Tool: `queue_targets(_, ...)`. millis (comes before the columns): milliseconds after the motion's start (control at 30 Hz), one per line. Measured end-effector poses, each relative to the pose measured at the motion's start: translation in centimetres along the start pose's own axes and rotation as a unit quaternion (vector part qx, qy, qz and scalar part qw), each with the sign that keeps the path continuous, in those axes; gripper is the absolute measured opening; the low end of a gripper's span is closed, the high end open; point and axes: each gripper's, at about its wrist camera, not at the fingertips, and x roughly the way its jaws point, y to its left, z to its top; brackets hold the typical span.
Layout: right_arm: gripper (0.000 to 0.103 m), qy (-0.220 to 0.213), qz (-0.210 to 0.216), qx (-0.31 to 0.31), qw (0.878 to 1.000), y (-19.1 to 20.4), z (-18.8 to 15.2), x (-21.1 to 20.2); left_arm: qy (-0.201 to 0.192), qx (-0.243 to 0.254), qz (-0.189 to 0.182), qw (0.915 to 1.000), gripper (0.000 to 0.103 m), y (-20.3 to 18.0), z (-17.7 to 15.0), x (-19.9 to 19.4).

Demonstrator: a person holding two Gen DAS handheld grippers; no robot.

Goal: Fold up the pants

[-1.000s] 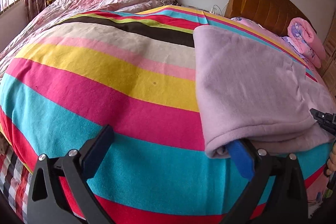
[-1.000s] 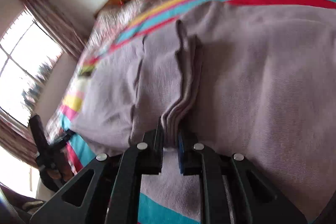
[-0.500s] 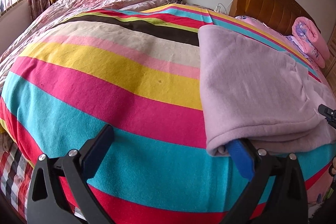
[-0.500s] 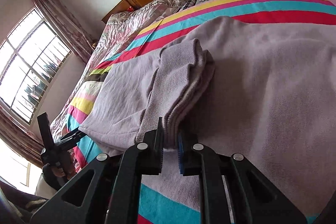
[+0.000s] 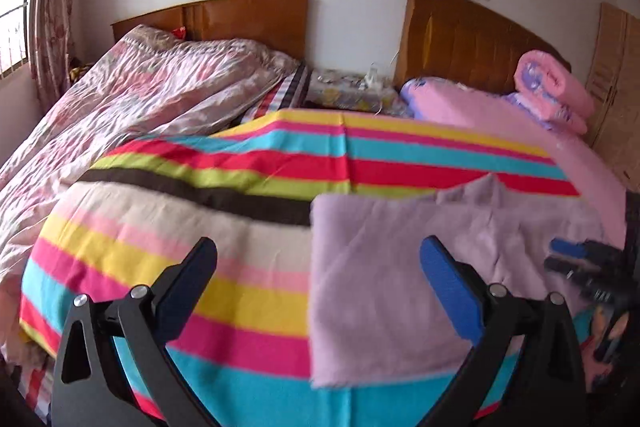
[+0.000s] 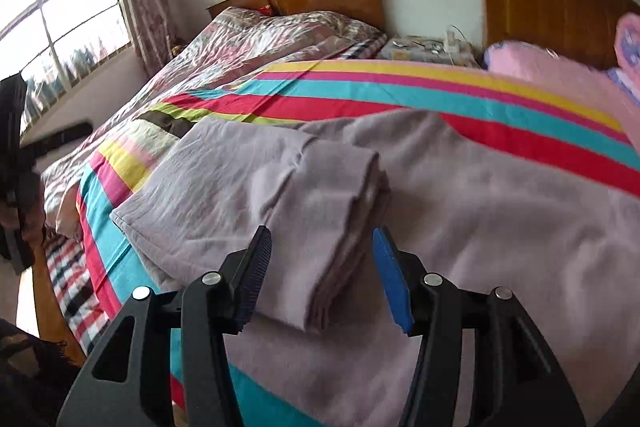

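The soft lilac fleece pants (image 6: 360,195) lie folded on the striped bedspread (image 5: 200,211). The right gripper (image 6: 320,267) has just been opening, releasing them; the left gripper (image 5: 316,287) stands wide, empty. Withdraw gently so the fold stays undisturbed.

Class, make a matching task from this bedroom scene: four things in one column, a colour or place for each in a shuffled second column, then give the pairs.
Things:
1. pants
2. striped sheet
3. rolled blanket
4. headboard

Descriptions:
A. brown wood, against the wall
B. pink, by the far pillow end
C. lilac, folded on the bed
D. many-coloured bands, under the pants

Pairs: 1-C, 2-D, 3-B, 4-A
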Motion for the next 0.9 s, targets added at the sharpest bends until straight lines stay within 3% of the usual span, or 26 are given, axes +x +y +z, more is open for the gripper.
queue_targets(100, 0.058, 0.021, 0.006, -0.044, 0.999, 1.3, 2.7, 3.1, 0.015, 0.022, -0.048, 0.9985, 0.102, -4.1, 2.5, 6.1)
queue_targets(167, 0.064, 0.029, 0.014, -0.076, 0.997, 1.9, 3.8, 4.6, 0.056, 0.033, -0.048, 0.9968, 0.102, -6.1, 2.4, 10.6)
queue_targets(200, 0.072, 0.035, 0.013, -0.086, 0.996, 1.7, 3.7, 5.5, 0.071, 0.041, -0.047, 0.9955, 0.102, -6.6, 1.9, 12.4)
queue_targets(300, 0.074, 0.074, 0.003, -0.073, 0.995, 0.0, 2.6, 7.7, 0.113, 0.056, 0.001, 0.992, 0.102, -6.4, -0.7, 16.6)
queue_targets(367, 0.074, 0.066, 0.02, -0.057, 0.996, -0.4, 2.3, 7.1, 0.11, 0.035, -0.017, 0.9932, 0.102, -5.2, -1.6, 17.0)
queue_targets(500, 0.074, 0.03, 0.008, -0.037, 0.999, -0.6, 3.1, 6.0, 0.099, 0.018, -0.022, 0.9947, 0.102, -4.5, -1.6, 17.0)
queue_targets(600, 0.078, 0.064, -0.032, -0.038, 0.997, -0.8, 2.9, 7.9, 0.095, 0.015, -0.019, 0.9952, 0.102, -4.3, -1.6, 16.8)
queue_targets(667, 0.087, 0.088, -0.046, -0.033, 0.995, -1.1, 2.9, 8.6, 0.093, 0.012, -0.02, 0.9954, 0.102, -4.1, -1.5, 16.8)
queue_targets(767, 0.087, 0.073, -0.036, -0.007, 0.997, -1.8, 3.0, 6.9, 0.094, 0.014, -0.017, 0.9954, 0.102, -4.2, -1.5, 16.7)
queue_targets(900, 0.087, 0.052, -0.099, -0.003, 0.994, -3.6, 1.5, 2.9, 0.094, 0.02, -0.009, 0.9953, 0.102, -4.6, -1.6, 16.7)
